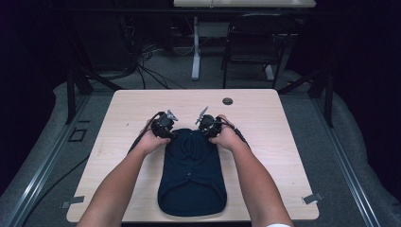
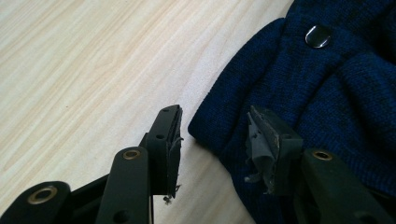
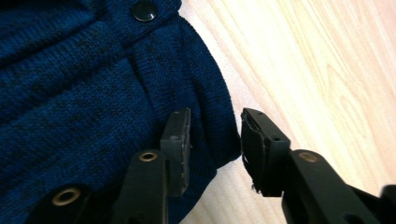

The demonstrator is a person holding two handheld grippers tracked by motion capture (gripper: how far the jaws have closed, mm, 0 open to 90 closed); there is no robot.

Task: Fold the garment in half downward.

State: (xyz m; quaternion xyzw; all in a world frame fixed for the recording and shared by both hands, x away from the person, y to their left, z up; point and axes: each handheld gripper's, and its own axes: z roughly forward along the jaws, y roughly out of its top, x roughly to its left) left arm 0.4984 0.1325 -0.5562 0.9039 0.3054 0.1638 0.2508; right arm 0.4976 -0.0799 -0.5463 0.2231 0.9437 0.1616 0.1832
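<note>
Navy knit garment flat on table, folded narrow. L gripper & R gripper both agape, straddling its far corners, pads not pinching. Next fold prob. pending; grab not yet made.

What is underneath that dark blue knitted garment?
The blue knitted garment lies flat on the light wooden table, whose bare top shows all around it. Whatever may lie beneath the cloth is covered.

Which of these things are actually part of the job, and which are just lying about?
In the job:
- dark blue knitted garment
- left gripper, open at its edge
- right gripper, open at its edge

Just there:
- table
- chair
- floor cables
</note>
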